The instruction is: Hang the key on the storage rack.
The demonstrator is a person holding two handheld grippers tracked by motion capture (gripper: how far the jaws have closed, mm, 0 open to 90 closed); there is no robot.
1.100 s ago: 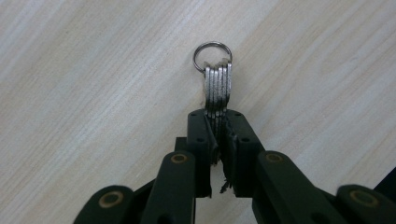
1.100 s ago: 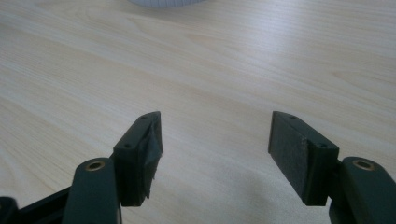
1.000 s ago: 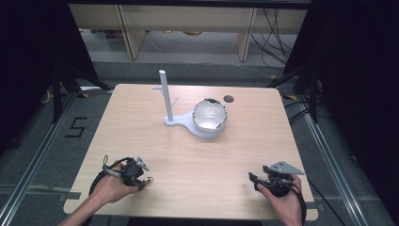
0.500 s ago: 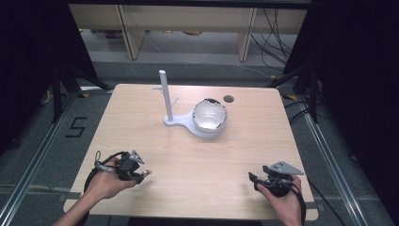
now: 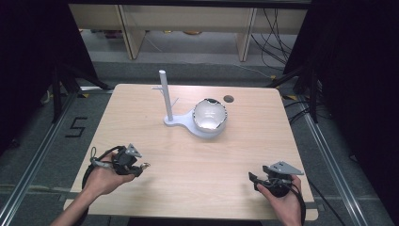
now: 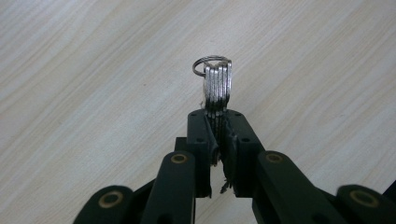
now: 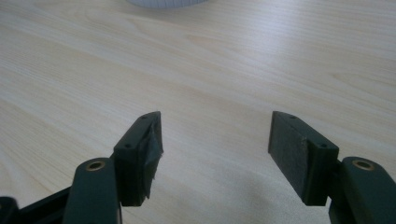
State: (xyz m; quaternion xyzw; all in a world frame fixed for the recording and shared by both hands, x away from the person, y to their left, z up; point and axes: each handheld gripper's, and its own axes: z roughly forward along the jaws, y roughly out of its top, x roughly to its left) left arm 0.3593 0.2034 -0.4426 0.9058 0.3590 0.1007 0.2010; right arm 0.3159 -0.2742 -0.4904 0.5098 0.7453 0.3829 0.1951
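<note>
A small bunch of flat silver keys on a ring [image 6: 217, 88] sticks out past the tips of my left gripper [image 6: 219, 135], whose jaws are shut on the key blades. In the high view this gripper [image 5: 139, 167] hangs a little above the near-left part of the table, with the keys [image 5: 145, 165] at its tip. My right gripper [image 5: 252, 179] rests near the front right edge. Its jaws [image 7: 215, 140] stand wide open over bare wood with nothing between them.
A white stand with an upright post [image 5: 163, 94] and a shiny round bowl [image 5: 210, 116] on its base sits at the table's far middle. A round hole [image 5: 228, 99] lies behind it. The light wooden tabletop [image 5: 141, 117] ends close to both hands.
My left gripper has risen off the table with the keys and drifted slightly left. The right gripper has stayed put.
</note>
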